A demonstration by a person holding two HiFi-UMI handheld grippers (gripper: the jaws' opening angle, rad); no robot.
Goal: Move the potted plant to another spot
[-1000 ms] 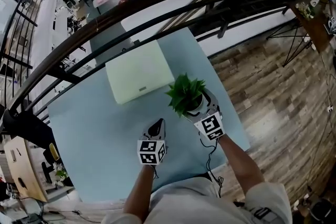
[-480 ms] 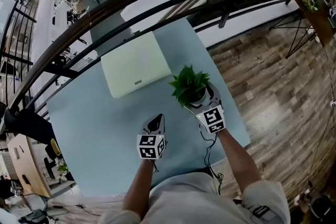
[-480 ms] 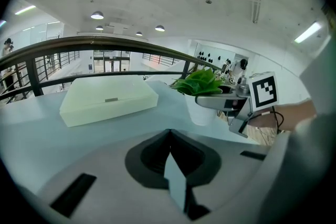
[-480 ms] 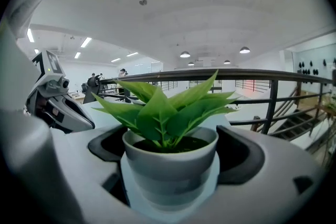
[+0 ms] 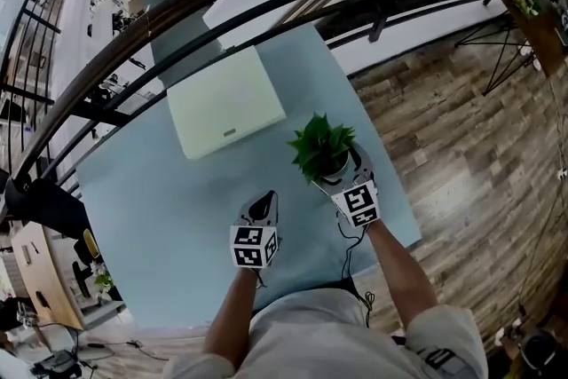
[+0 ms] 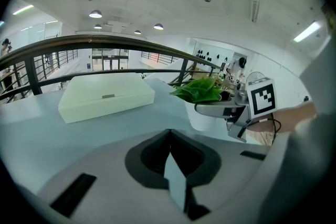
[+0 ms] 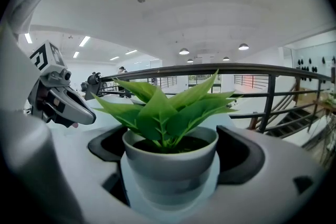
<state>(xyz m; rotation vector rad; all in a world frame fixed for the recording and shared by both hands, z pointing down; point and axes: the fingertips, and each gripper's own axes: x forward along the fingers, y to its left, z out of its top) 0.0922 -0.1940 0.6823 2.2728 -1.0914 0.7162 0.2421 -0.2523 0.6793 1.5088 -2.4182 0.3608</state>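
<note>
Potted plant (image 5: 319, 145), in right gripper (image 5: 336, 167), edged toward table's (image 5: 169, 209) right edge.

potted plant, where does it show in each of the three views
Head view: potted plant right of centre, at the right tool.
Left gripper view: right of centre, beside that tool.
Right gripper view: bottom centre, between the jaws.
Shared landmark: the dark railing, behind it in all three.
</note>
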